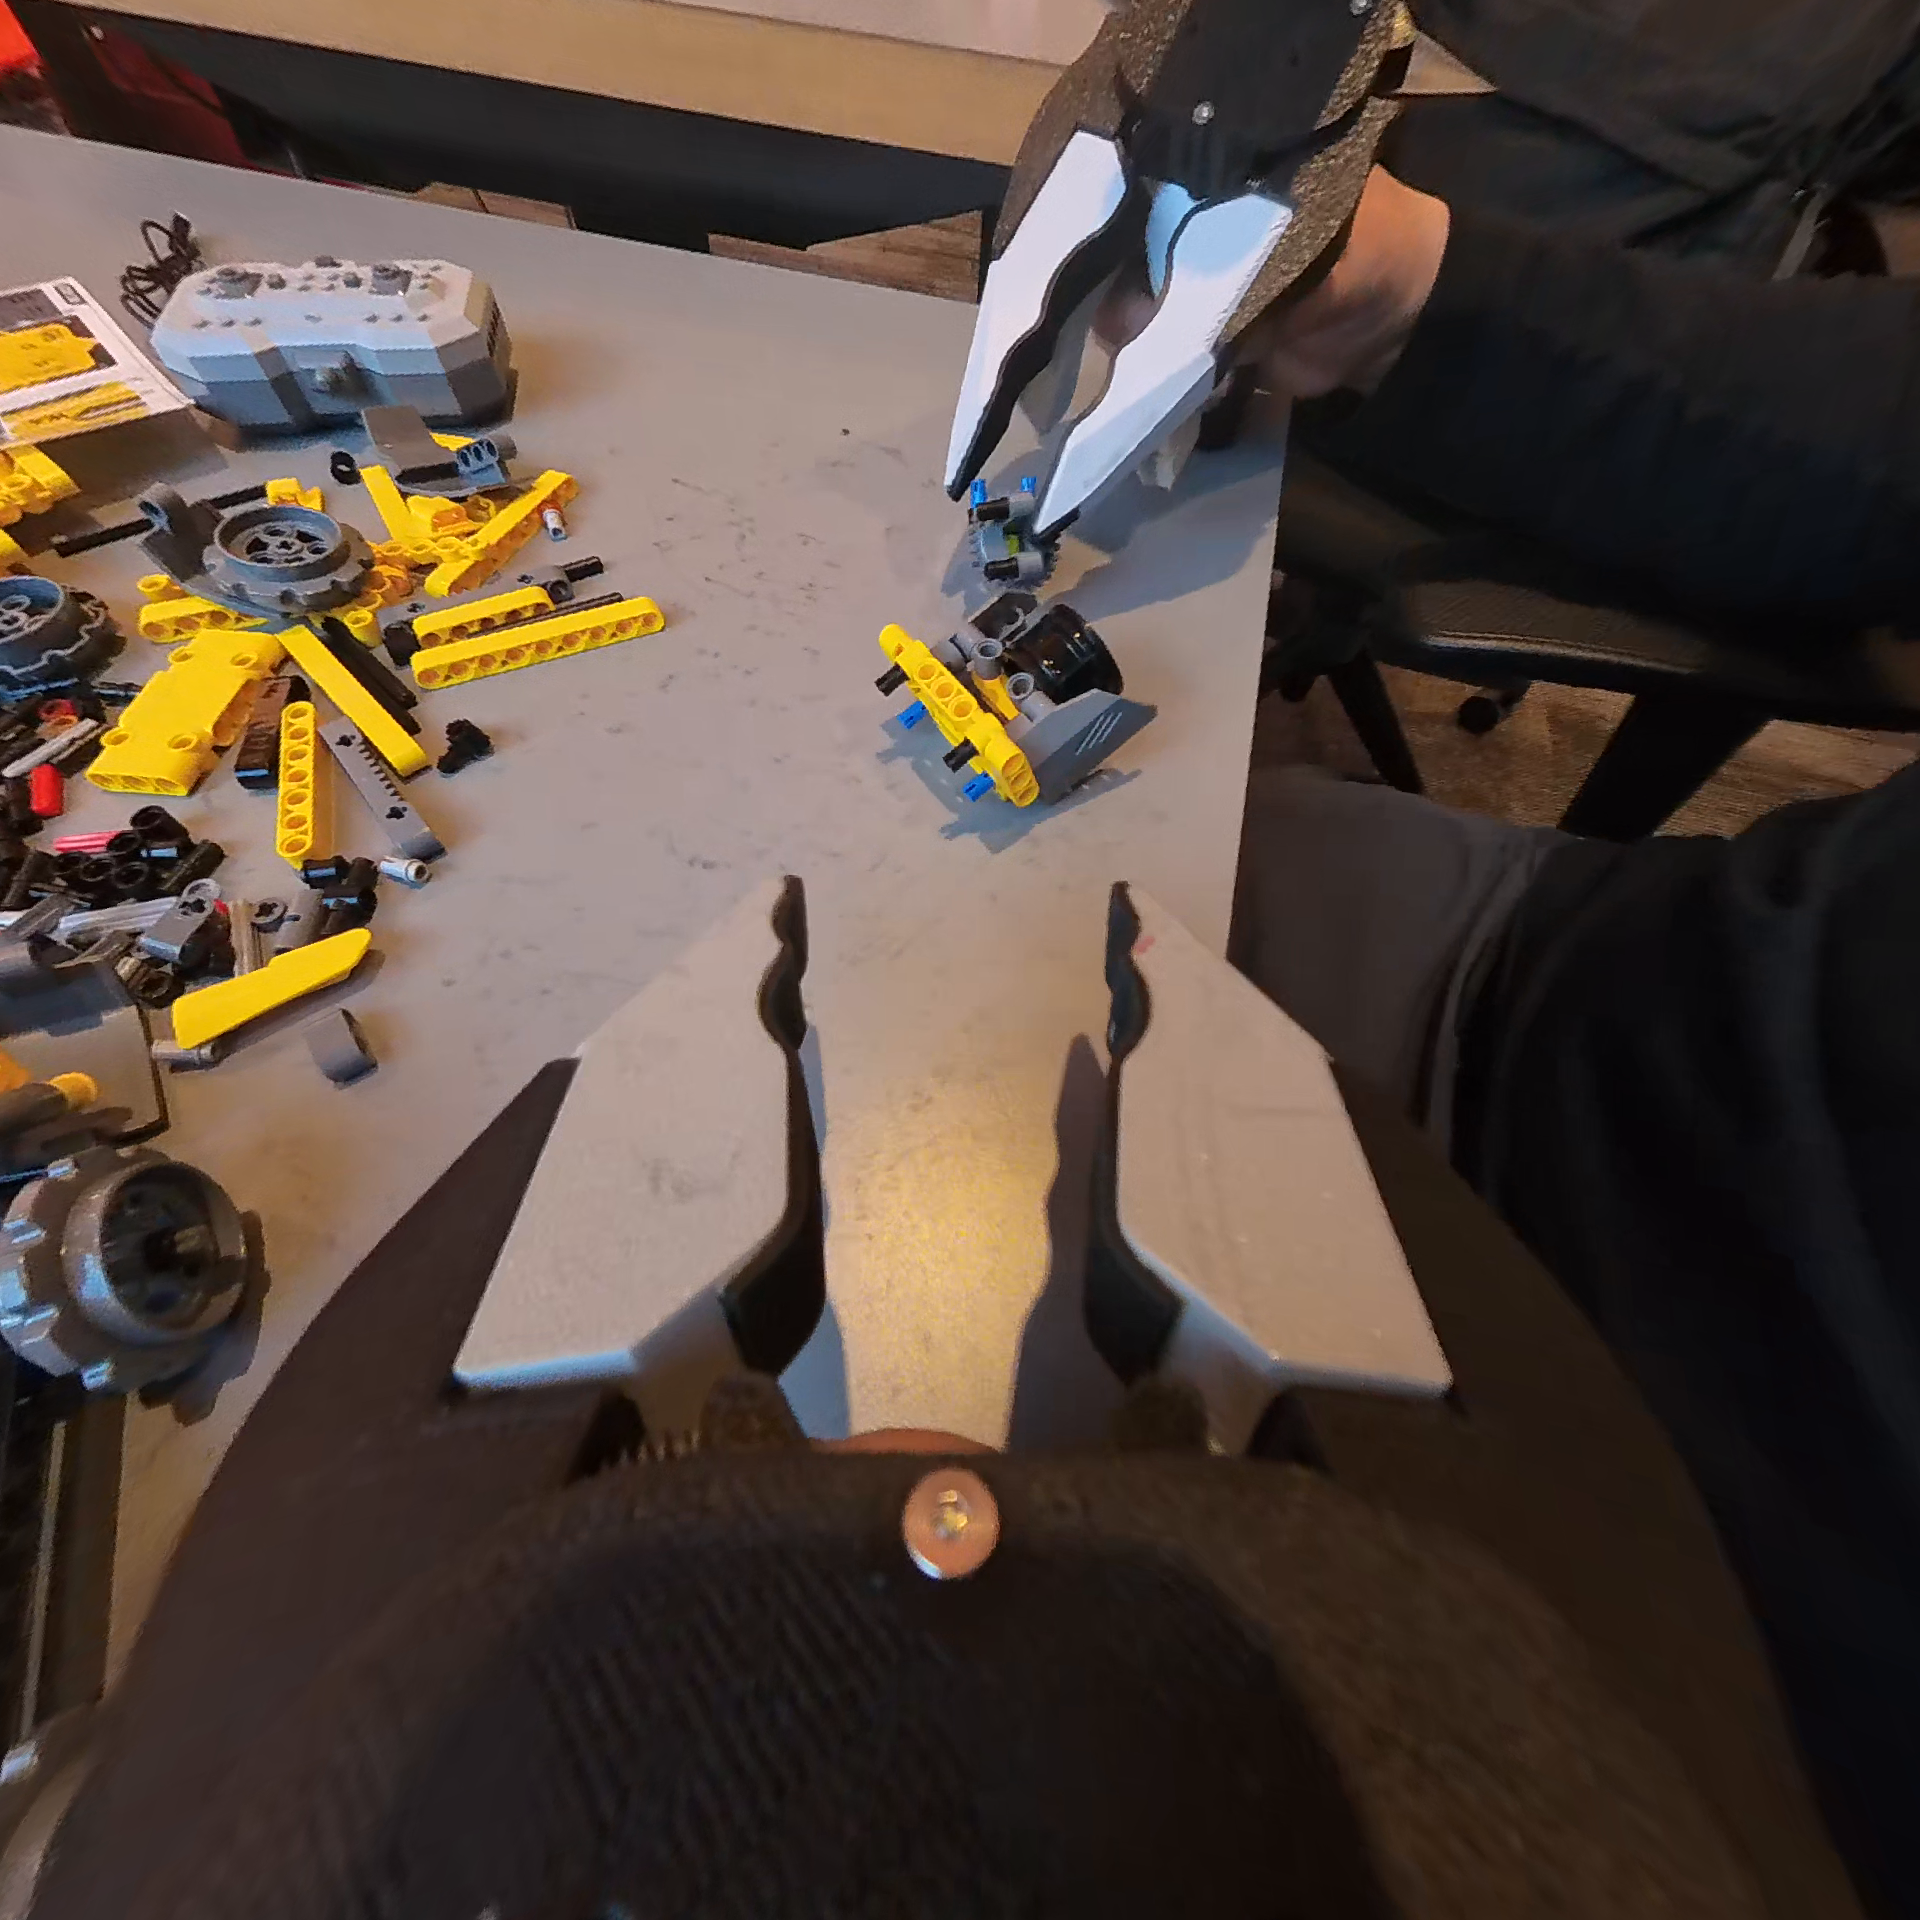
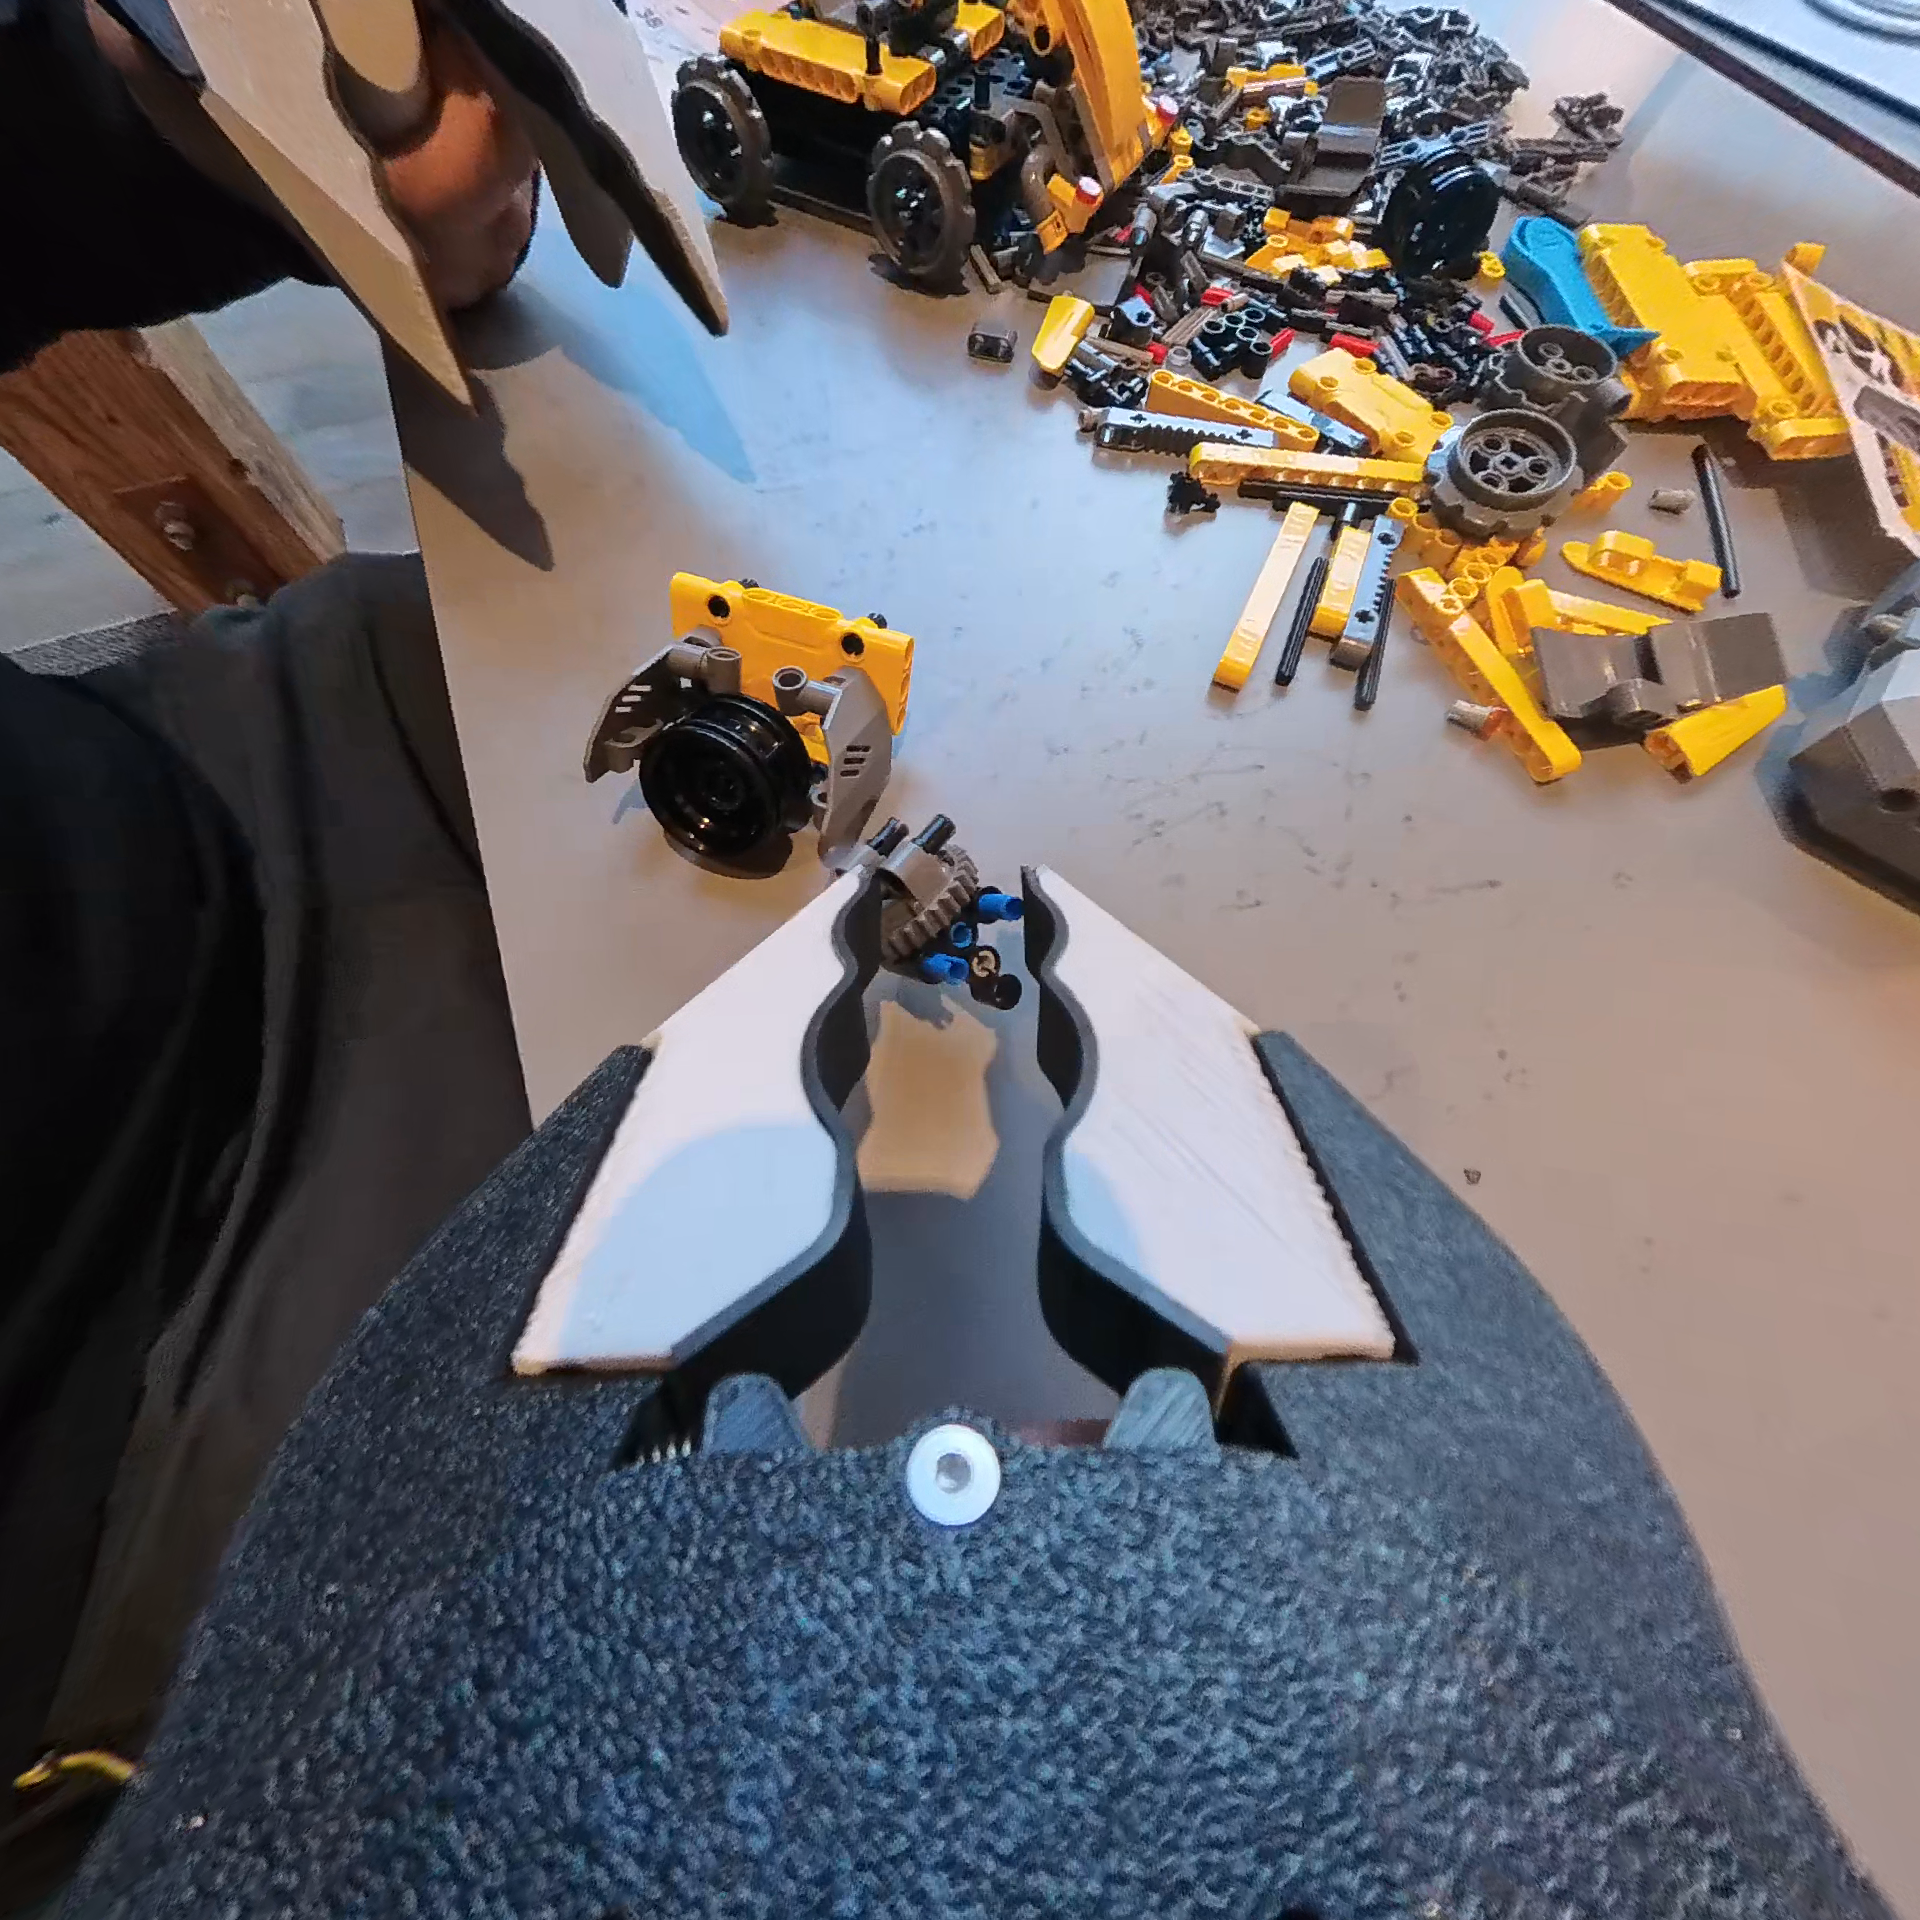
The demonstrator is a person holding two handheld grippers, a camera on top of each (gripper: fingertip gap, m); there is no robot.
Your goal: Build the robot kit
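My right gripper (image 2: 943,883) is shut on a small grey gear piece with blue and black pins (image 2: 930,920), low over the grey table (image 2: 1247,1039). Both also show in the left wrist view: the right gripper (image 1: 1000,509) and the gear piece (image 1: 1003,545). Just beyond the gear piece lies a sub-assembly of a yellow beam, grey panels and a black wheel hub (image 2: 748,727), which also shows in the left wrist view (image 1: 997,707). My left gripper (image 1: 956,904) is open and empty above the table, short of the sub-assembly. It appears at the upper left of the right wrist view (image 2: 594,364).
A pile of yellow, black and grey building pieces (image 1: 312,675) (image 2: 1403,416) covers the table's other side, with a grey box (image 1: 332,332), a booklet (image 1: 62,364), a loose grey wheel (image 1: 135,1268) and a partly built vehicle (image 2: 914,125). The table edge (image 1: 1252,727) runs beside a person's legs. Between my right fingertips and the black wheel hub (image 2: 748,727) there is roughly 4 cm.
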